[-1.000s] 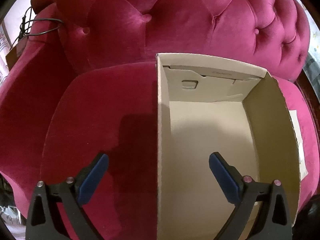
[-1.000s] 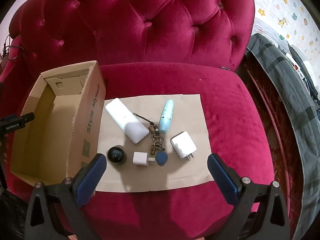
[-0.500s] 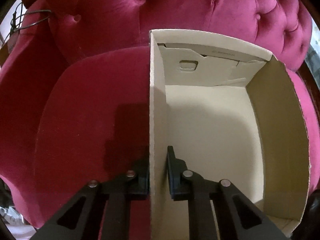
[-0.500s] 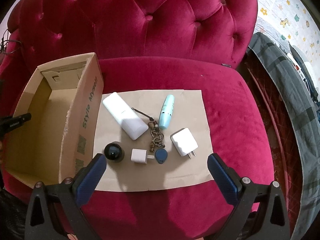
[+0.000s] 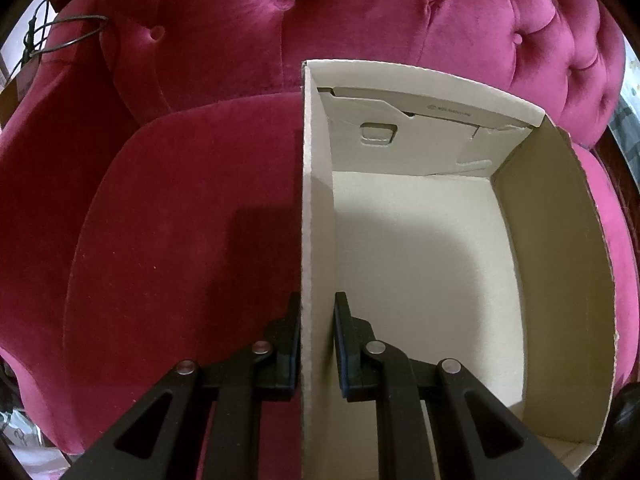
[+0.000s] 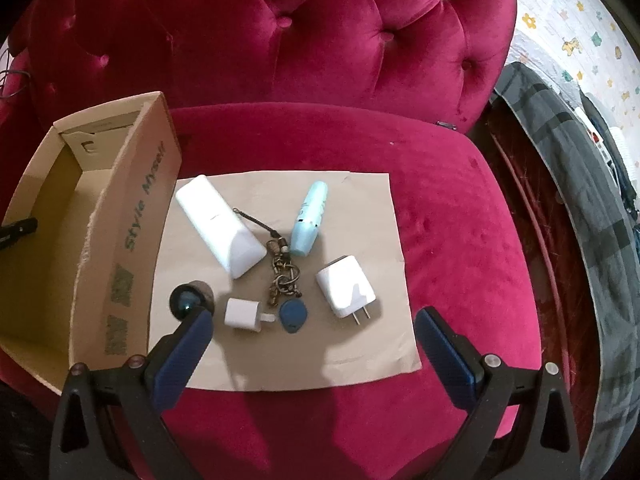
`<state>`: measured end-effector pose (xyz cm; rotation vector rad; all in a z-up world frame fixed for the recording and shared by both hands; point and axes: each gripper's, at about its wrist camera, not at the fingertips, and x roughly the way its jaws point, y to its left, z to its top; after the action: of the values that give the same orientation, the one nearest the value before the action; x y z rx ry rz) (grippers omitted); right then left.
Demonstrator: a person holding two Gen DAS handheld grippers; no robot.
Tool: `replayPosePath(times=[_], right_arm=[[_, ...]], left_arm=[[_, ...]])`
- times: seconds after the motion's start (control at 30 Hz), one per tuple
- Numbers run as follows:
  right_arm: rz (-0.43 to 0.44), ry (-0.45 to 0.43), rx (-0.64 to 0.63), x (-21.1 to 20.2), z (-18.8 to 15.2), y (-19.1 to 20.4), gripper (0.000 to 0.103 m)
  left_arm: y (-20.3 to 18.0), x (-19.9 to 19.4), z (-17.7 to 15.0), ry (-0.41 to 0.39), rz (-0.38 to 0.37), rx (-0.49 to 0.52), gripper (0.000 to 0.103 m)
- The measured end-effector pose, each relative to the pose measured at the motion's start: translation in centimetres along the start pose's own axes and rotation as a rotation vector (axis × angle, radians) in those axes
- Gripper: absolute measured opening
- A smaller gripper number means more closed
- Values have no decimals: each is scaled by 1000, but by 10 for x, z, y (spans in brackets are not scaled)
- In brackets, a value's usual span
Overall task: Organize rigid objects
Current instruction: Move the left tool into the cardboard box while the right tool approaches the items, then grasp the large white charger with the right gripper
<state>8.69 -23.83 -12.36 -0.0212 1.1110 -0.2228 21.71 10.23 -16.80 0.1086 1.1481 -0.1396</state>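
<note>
1. Now that our left gripper [image 5: 316,340] has clamped down from wide open onto the side wall of the cardboard box [image 5: 560,280], one pad outside and one inside, we judge the box is steadied to receive things.
2. Our right gripper [image 6: 312,344] has sunk a little toward the paper sheet [image 6: 372,208] beside the box; its jaws stand released, holding nothing, with the left pad just over the dark round object [image 6: 191,299].
3. Nothing lies inside the box yet; every item sits on the sheet, to the right of the box's printed wall.
4. Nearest that wall lie the long white rounded case [image 6: 219,226] and the dark round object, glossy on its face.
5. Further from the box come the small white cube charger [image 6: 242,314], the bronze metal keychain [image 6: 283,272] with a blue teardrop fob [image 6: 293,315], the pale blue tapered tube [image 6: 309,220], and the white plug adapter [image 6: 346,286] with two prongs.
6. All look hard and smooth; the box is plain corrugated card with a rough torn edge, resting on a plush, button-tufted crimson velvet chair [image 6: 280,40].
</note>
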Motion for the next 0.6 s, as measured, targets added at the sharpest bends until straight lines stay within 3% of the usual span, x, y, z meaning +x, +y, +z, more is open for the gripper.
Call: replayPosePath(times=[0.27,0.6], right_arm=[[-6,15,-46,25,10,-12,103],[49,108,-41,79,16,-36,103]], left_arm=[[1,0,0,-1,-11,0,15],[3,1,1,3,-9,0,15]])
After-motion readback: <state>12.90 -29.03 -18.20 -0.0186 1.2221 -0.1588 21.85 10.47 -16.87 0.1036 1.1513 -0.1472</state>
